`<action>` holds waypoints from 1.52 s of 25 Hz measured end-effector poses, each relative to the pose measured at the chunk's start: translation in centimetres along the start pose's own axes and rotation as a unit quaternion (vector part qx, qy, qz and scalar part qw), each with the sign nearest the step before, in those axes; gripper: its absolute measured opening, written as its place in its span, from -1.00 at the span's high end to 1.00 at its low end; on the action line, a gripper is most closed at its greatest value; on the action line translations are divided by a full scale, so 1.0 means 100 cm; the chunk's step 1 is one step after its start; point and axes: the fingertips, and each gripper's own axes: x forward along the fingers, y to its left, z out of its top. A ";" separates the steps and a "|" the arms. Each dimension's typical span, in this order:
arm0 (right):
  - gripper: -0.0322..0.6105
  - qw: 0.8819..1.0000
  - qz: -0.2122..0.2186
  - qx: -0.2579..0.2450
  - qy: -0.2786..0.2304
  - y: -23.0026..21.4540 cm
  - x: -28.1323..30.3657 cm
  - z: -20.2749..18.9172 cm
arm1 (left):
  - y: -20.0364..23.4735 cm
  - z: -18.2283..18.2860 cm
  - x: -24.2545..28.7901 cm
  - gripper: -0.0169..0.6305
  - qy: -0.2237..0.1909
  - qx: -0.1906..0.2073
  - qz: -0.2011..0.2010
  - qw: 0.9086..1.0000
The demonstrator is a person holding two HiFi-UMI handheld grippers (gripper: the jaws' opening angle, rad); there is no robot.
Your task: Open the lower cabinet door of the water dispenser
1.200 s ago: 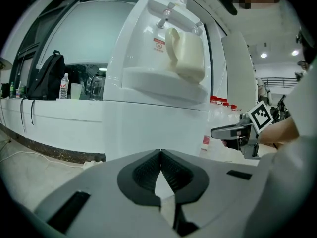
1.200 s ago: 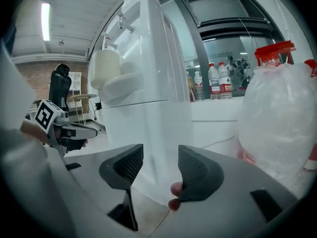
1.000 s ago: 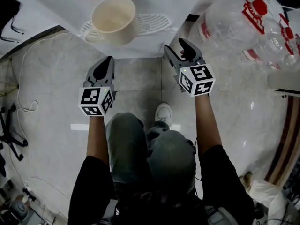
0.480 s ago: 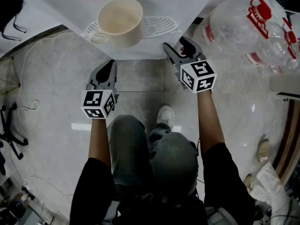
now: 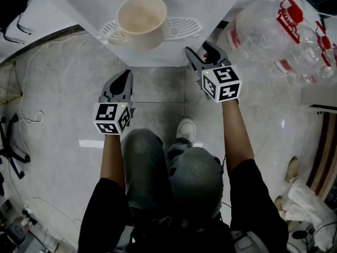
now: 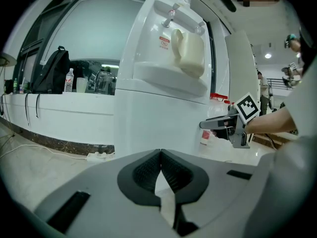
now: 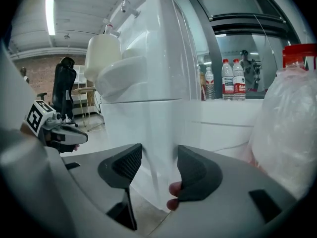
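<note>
- Both forearms are bare and reach forward from black short sleeves, roughly side by side, over a bent knee and one white shoe (image 5: 184,129) on the pale tiled floor (image 5: 58,104).
- The left gripper (image 5: 122,80) is held lower and further back, short of the water dispenser (image 5: 210,4) and pointing at its front. Its jaws are pressed together with nothing between them (image 6: 161,155).
- The right gripper (image 5: 202,54) reaches further forward, up at the dispenser's right front corner. Its jaws are spread (image 7: 155,165), and the corner edge of the white lower body stands between them. I cannot tell whether either jaw touches it.
- Two fingertips (image 7: 173,195) show just under the right-hand jaw.
- The lower cabinet door (image 6: 158,125) is the plain white front panel below the drip ledge. It sits flush and shut, straight ahead of the left gripper.
- Count: two grippers and one cream cup (image 5: 141,13) standing on the drip tray under the taps.
- Two big clear jugs (image 5: 258,22) with red fittings are on the floor to the dispenser's right.
- Two small red-capped bottles (image 7: 227,78) stand side by side on a ledge behind.
</note>
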 end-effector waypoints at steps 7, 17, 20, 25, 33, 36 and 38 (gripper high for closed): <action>0.20 1.000 -0.014 -0.008 0.004 0.000 -0.002 0.000 | -0.003 0.001 -0.001 0.91 0.000 0.002 -0.004 1.000; 0.25 1.000 -0.029 -0.008 0.007 0.002 -0.004 0.000 | -0.013 0.002 -0.002 0.91 0.002 0.005 -0.010 1.000; 0.25 0.999 -0.030 -0.009 0.007 0.003 -0.005 0.000 | -0.012 0.002 -0.003 0.91 0.001 0.006 -0.010 1.000; 0.25 0.999 -0.035 -0.013 0.004 0.009 -0.013 -0.005 | -0.016 0.003 -0.004 0.91 0.000 0.008 -0.014 1.000; 0.26 0.999 -0.040 -0.019 0.004 0.014 -0.020 -0.008 | -0.024 -0.004 -0.008 0.91 0.011 0.009 -0.018 1.000; 0.26 0.999 -0.042 -0.017 0.009 0.016 -0.021 -0.009 | -0.025 -0.004 -0.009 0.91 0.023 0.004 -0.018 1.000; 0.26 0.999 -0.043 -0.014 0.015 0.016 -0.022 -0.010 | -0.028 -0.001 -0.010 0.91 0.031 -0.003 -0.018 0.999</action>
